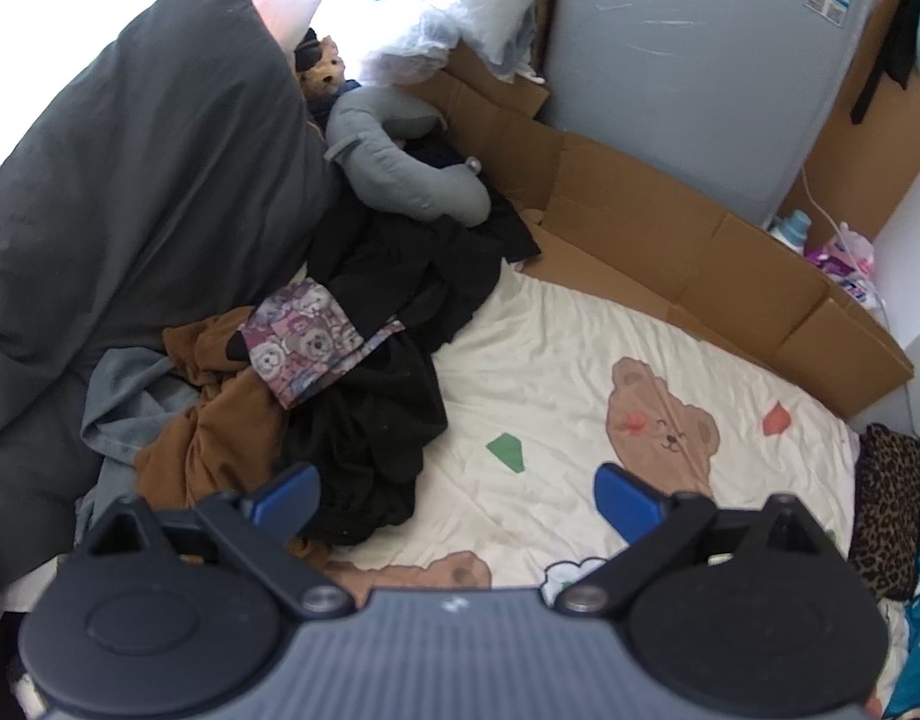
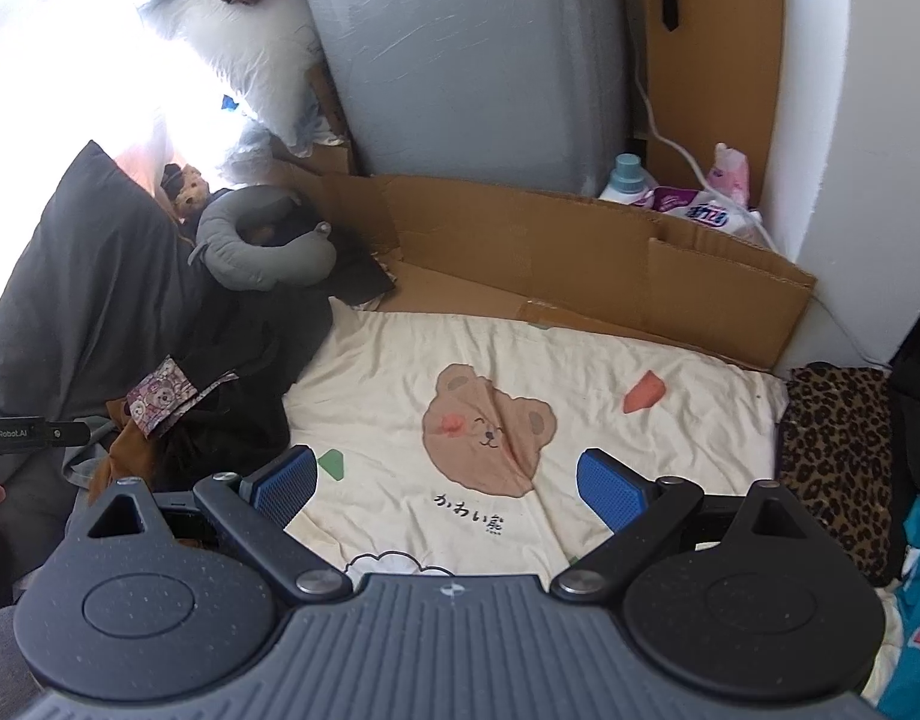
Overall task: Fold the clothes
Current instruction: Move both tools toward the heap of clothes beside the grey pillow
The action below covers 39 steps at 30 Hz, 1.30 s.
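A: Where do you stand on the folding?
B: Your left tool (image 1: 453, 495) and right tool (image 2: 444, 489) are both spread, holding nothing. The clothes (image 1: 339, 372) sit crumpled in a heap at the bed's (image 2: 580, 360) left side. No folded stack shows; the heap is left to fold.

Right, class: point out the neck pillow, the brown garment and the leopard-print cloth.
neck pillow (image 1: 393, 171): left wrist view, on its grey curved body.
brown garment (image 1: 219, 438): left wrist view, on its crumpled middle.
leopard-print cloth (image 2: 838, 450): right wrist view, on its spotted middle.
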### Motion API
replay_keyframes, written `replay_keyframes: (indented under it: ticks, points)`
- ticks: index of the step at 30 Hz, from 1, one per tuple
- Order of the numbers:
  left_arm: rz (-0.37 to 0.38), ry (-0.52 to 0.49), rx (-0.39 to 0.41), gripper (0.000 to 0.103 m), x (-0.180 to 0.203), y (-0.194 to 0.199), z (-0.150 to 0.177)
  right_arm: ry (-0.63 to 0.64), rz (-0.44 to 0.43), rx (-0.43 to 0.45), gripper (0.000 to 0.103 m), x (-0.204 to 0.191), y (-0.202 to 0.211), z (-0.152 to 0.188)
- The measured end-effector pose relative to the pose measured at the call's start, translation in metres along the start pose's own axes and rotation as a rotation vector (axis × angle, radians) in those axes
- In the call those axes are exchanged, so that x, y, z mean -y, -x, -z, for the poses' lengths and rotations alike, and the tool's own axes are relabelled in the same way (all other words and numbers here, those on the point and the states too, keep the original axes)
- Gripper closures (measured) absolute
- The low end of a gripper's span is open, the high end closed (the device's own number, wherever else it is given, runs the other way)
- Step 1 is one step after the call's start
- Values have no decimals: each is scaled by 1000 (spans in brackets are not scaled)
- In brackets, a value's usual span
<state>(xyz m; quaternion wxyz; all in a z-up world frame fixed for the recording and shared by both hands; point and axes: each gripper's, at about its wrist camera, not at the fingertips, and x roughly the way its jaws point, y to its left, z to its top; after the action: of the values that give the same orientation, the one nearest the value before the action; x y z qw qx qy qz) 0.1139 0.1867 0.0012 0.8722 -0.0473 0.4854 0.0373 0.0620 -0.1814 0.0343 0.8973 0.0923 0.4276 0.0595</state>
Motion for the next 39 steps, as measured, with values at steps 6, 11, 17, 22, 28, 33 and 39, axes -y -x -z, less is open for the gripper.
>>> replay_keyframes:
  ticks: [6, 11, 17, 22, 28, 33, 39]
  points:
    - [-17, 39, 12, 5, -13, -15, -3, 36, -7, -13, 6, -5, -24, -6]
    - [-41, 72, 26, 12, -25, -30, -7, 82, -61, -37, 9, -10, -45, -14]
    - [-66, 114, 51, 14, -43, -49, -8, 154, -124, -71, 12, -22, -71, -21]
    - [-94, 117, 43, 16, -54, -75, -7, 188, -161, -105, 12, -31, -100, -21]
    - [-123, 132, 42, 16, -69, -106, -1, 226, -198, -135, 12, -38, -130, -19]
    - [-145, 148, 28, 15, -85, -133, 11, 266, -235, -147, 12, -41, -154, -13]
    - [-175, 212, -51, 16, -106, -173, 34, 288, -263, -173, 12, -42, -187, 0]
